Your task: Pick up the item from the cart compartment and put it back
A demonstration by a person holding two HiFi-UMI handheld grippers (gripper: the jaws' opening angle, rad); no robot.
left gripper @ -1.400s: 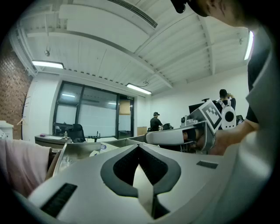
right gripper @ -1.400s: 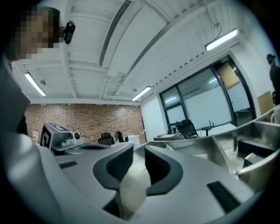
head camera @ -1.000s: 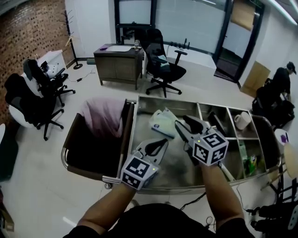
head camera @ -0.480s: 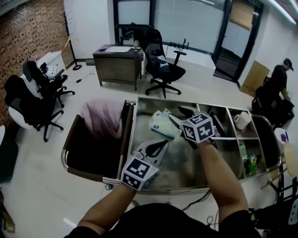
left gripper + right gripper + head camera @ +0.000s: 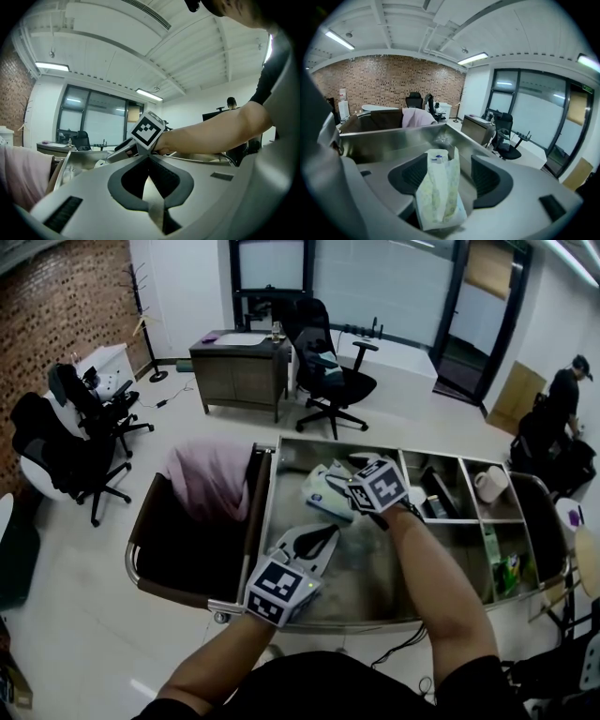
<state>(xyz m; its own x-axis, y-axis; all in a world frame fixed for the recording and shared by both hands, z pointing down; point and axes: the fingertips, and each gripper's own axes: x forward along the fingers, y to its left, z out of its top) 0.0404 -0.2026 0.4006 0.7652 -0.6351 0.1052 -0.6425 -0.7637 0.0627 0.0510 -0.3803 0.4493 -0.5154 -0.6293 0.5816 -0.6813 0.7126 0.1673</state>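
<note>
A white and pale green packet [image 5: 317, 486] lies in the steel cart's large compartment [image 5: 281, 512]. My right gripper [image 5: 337, 487] reaches in from the right and its jaws have just been opening. In the right gripper view the packet [image 5: 438, 192] stands between the wide jaws of the right gripper [image 5: 450, 160], with a gap to the pads on each side. My left gripper [image 5: 326, 531] hovers over the compartment's near part, its tips together and nothing between them. The left gripper view shows the left gripper [image 5: 150, 157] pointing at the right hand's marker cube [image 5: 148, 130].
A pink cloth [image 5: 206, 474] fills the brown bin on the cart's left. Small compartments on the right hold a white roll [image 5: 487, 484] and a green item [image 5: 507, 568]. Office chairs [image 5: 333, 371], a desk [image 5: 239, 367] and a person [image 5: 567, 390] are beyond the cart.
My right gripper has moved forward, left and down from above the cart's middle to the packet, and its jaws have spread. The left gripper and the packet have stayed put.
</note>
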